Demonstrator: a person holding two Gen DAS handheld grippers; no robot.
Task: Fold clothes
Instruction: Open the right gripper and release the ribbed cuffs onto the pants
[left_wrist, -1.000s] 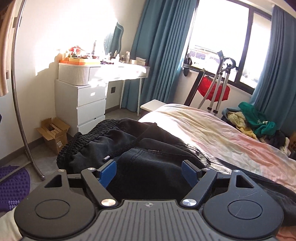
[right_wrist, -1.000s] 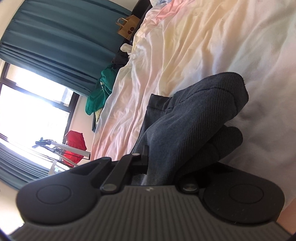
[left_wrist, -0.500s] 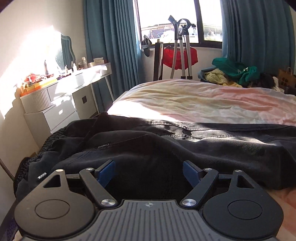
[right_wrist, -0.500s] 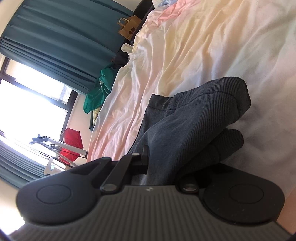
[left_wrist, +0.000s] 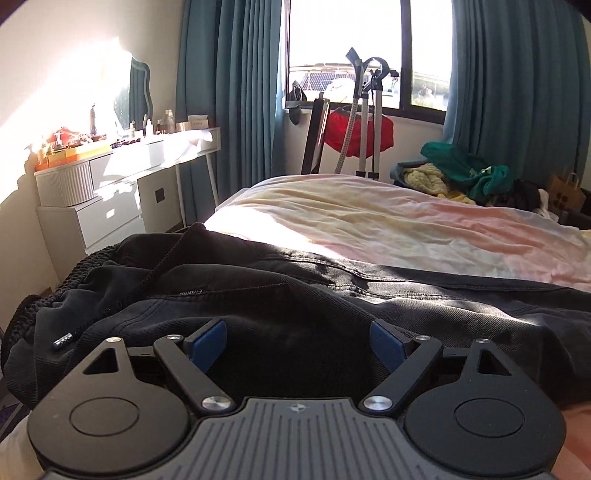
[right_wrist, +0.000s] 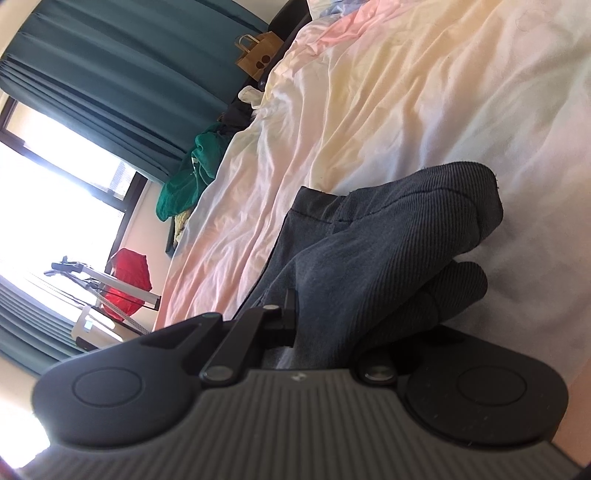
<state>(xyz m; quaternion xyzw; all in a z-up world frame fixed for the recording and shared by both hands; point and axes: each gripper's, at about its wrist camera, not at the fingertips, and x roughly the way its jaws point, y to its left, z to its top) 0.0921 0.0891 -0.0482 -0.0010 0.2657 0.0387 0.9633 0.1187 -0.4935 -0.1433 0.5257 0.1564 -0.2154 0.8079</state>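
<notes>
Your left gripper (left_wrist: 297, 341) has swung round since a second ago: the white drawers that filled its view then now sit off to the left, and you look straight down the bed (left_wrist: 388, 221) toward the window. Your right gripper (right_wrist: 325, 325) has hardly shifted at all, with the same bunch of cloth in front of it.

As for progress, I'd say you are early in the fold. The dark trousers (left_wrist: 258, 295) lie stretched across the near edge of the bed, waistband (left_wrist: 51, 295) and drawcord bunched at the left, one long length running off to the right. Creases and a loose hump remain near the waist, and no tidy stack of folded clothes shows anywhere. A heap of other clothes (left_wrist: 461, 177) waits beyond the far side of the bed, so plenty looks left to do.

Your left gripper stands wide apart, its blue pads (left_wrist: 207, 341) just above the trousers, gripping nothing; whether they brush the cloth I cannot tell. Your right gripper looks closed on the ribbed cuff end (right_wrist: 399, 236) of the trousers, which bulges out beyond it and rests on the pale sheet. Only one finger shows there; the other is buried under the cloth.
</notes>
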